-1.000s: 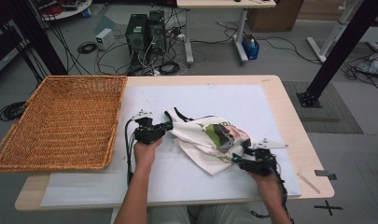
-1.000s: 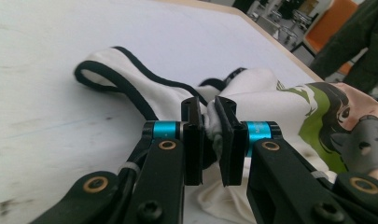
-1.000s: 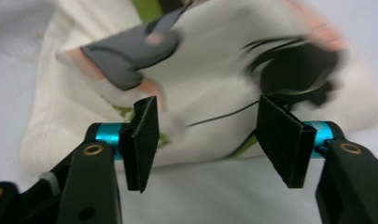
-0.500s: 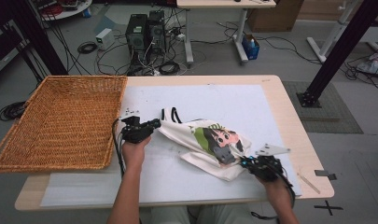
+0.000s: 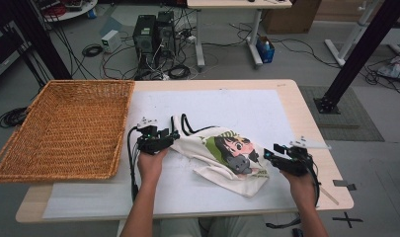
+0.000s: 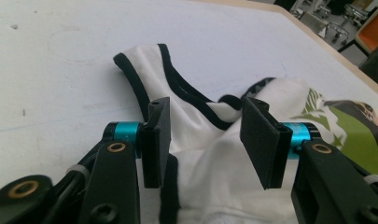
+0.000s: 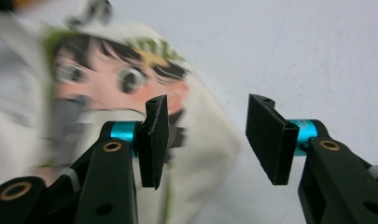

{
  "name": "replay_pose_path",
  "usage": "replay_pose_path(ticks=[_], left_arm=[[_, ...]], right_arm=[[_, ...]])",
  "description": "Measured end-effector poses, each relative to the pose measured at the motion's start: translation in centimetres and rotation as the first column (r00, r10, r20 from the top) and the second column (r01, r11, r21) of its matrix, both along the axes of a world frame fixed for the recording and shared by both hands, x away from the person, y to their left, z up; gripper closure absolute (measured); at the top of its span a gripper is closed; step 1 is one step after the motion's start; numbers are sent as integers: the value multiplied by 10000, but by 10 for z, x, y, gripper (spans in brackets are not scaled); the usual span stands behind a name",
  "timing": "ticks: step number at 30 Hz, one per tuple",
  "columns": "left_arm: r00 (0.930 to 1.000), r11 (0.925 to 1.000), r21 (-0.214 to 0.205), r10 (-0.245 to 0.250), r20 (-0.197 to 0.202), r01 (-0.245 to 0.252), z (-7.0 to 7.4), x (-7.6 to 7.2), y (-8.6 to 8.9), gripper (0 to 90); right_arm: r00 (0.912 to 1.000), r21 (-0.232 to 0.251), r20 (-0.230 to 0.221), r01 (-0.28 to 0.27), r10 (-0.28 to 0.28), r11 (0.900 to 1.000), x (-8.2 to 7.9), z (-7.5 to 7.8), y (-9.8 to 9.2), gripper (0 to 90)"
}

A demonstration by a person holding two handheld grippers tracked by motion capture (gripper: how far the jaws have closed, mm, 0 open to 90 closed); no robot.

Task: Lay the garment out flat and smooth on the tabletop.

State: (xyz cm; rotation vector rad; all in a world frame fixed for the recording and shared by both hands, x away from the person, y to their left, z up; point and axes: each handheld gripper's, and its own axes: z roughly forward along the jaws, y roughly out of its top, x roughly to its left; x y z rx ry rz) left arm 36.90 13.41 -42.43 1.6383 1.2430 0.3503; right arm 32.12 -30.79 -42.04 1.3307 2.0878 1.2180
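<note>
A white sleeveless top point(image 5: 222, 153) with black trim and a cartoon face print lies rumpled on the white mat, print side up. My left gripper point(image 5: 174, 136) is at its left end by the black-edged straps. Its jaws have just been opening, and in the left gripper view the gripper point(image 6: 206, 105) stands open over the white cloth point(image 6: 210, 154) with the pads off it. My right gripper point(image 5: 266, 154) hovers just off the top's right edge. Its jaws have also just been opening. The right gripper view shows the gripper point(image 7: 207, 105) open, with bare mat in the gap and the printed face point(image 7: 107, 79) blurred at left.
A large wicker basket point(image 5: 64, 128) sits at the table's left, close to my left hand. The white mat point(image 5: 237, 106) covers most of the wooden tabletop point(image 5: 306, 113). Beyond the far edge are computer towers point(image 5: 153, 32) and cables on the floor.
The top was bunched and held at both ends; now it lies spread out with the print showing. Both grippers have opened off the cloth. The right hand has drawn back to the right and lifted.
</note>
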Motion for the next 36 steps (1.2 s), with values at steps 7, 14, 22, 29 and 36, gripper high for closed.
replay_pose_path(ticks=[7,14,22,29,36], left_arm=[[9976,9972,-460,-612,-339,596,-8,-14,-8,524],[9888,9887,611,-1323,-688,1365,-17,-16,-36,504],[9813,9637,1959,-1644,-1000,1815,-23,-5,-70,375],[9810,9395,2848,-1717,-899,1905,-21,-5,-81,860],[9989,9735,2245,-392,-252,438,-11,3,-30,870]], right_arm=[[9901,-1297,-1241,-817,656,9882,33,-25,24,840],[9955,-1050,-30,935,-944,9901,-4,-16,6,861],[9934,351,293,1101,-1112,9933,-16,-14,-17,526],[9937,326,234,1089,-1097,9935,-14,-15,-6,445],[9938,342,114,1100,-1105,9933,-10,-14,-8,406]])
